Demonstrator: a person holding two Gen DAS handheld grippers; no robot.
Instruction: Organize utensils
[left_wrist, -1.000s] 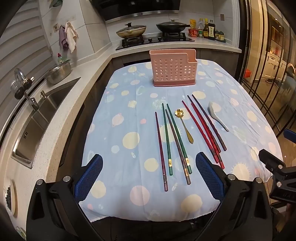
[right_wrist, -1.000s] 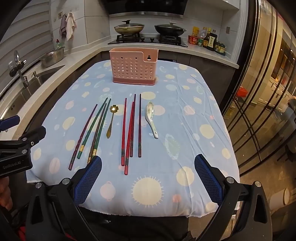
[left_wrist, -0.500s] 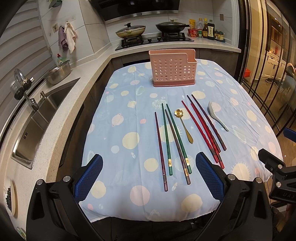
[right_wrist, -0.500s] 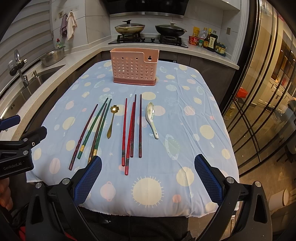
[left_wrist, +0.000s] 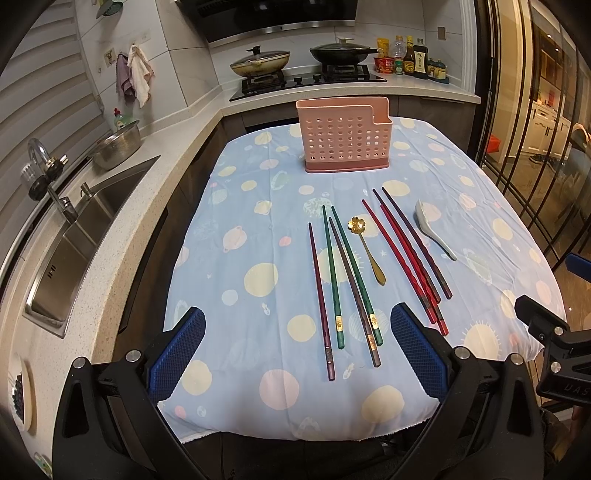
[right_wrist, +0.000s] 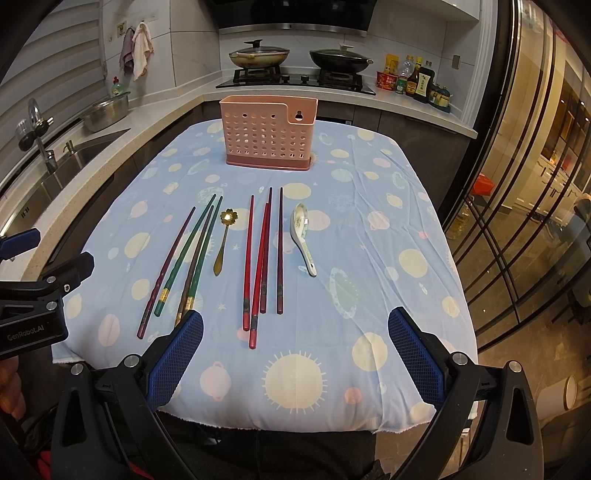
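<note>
You are at the very start: nothing is picked up yet, and every utensil lies flat on the cloth (left_wrist: 236, 280). Your left gripper (left_wrist: 295, 354) and your right gripper (right_wrist: 293, 354) both hover over the near edge of the table with the jaws spread wide and nothing between them. The pink holder (left_wrist: 345, 136) stands upright at the far end, well apart from the utensils, and no utensil shows above its rim. In the middle you have a row: the green and dark chopsticks (left_wrist: 334, 280) on the left, then the gold spoon (left_wrist: 367, 247), then the red chopsticks (right_wrist: 258, 262), and the white spoon (right_wrist: 303, 236) on the right. I judge the step in hand is the choice of a first piece and the approach to it. The red chopsticks lie touching and partly crossed, so a pinch there may take two together. The next move calls for lowering one gripper over one thin stick, closing near its thick end, and carrying it far forward to the holder.
</note>
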